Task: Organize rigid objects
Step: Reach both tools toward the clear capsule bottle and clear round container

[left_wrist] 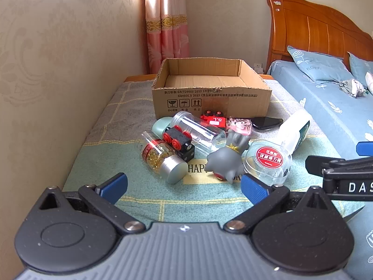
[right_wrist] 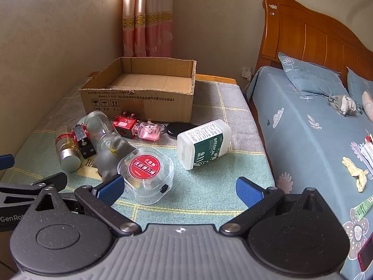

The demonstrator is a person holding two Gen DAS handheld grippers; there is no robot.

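Observation:
An empty cardboard box [left_wrist: 211, 93] [right_wrist: 139, 98] stands at the back of a blanket-covered table. In front of it lies a pile: a capsule bottle with silver cap [left_wrist: 163, 158] [right_wrist: 66, 150], a black toy car with red wheels [left_wrist: 179, 143], a clear jar [left_wrist: 198, 128], a red toy block [left_wrist: 213, 120] [right_wrist: 124, 126], a pink bottle [left_wrist: 240, 126] [right_wrist: 149, 131], a grey figurine [left_wrist: 227, 157] [right_wrist: 112, 156], a clear round case with red label [left_wrist: 268, 161] [right_wrist: 145, 173], and a white medical bottle [left_wrist: 295, 131] [right_wrist: 204, 143]. My left gripper [left_wrist: 184, 187] and right gripper [right_wrist: 179, 189] are open, empty, just short of the pile.
A wall runs along the table's left side. A bed with blue sheets [right_wrist: 314, 128] and a wooden headboard [left_wrist: 314, 28] lies to the right. A black flat object [right_wrist: 178, 128] rests by the box. The right gripper's fingers [left_wrist: 338, 165] show at the right of the left wrist view.

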